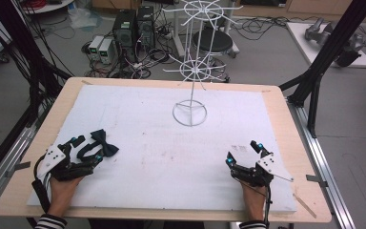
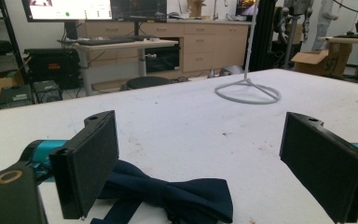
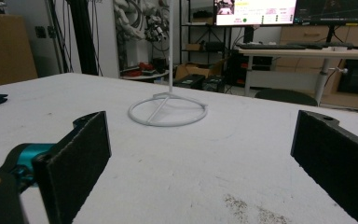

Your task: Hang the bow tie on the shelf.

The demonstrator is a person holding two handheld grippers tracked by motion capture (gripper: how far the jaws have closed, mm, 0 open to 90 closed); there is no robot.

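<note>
My left gripper [image 1: 86, 147] low over white table mat [image 1: 138, 176], jaws wide apart, nothing gripped yet

Dark navy bow tie [image 2: 168, 196] flat on mat, near-left part, between my left jaws but closer to one jaw

My judgement of step: pick up bow tie, likely for white wire stand [image 1: 194, 71] at far middle

Advice: centre jaws over knot, go down until pads nearly touch mat, close slow, mind loose strap

My right gripper [image 1: 244, 153] also wide apart, empty, resting near-right, well apart from tie

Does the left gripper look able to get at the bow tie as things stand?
Probably yes: the left gripper is open, and the bow tie lies flat on the white board between its jaws with nothing over it.
</note>
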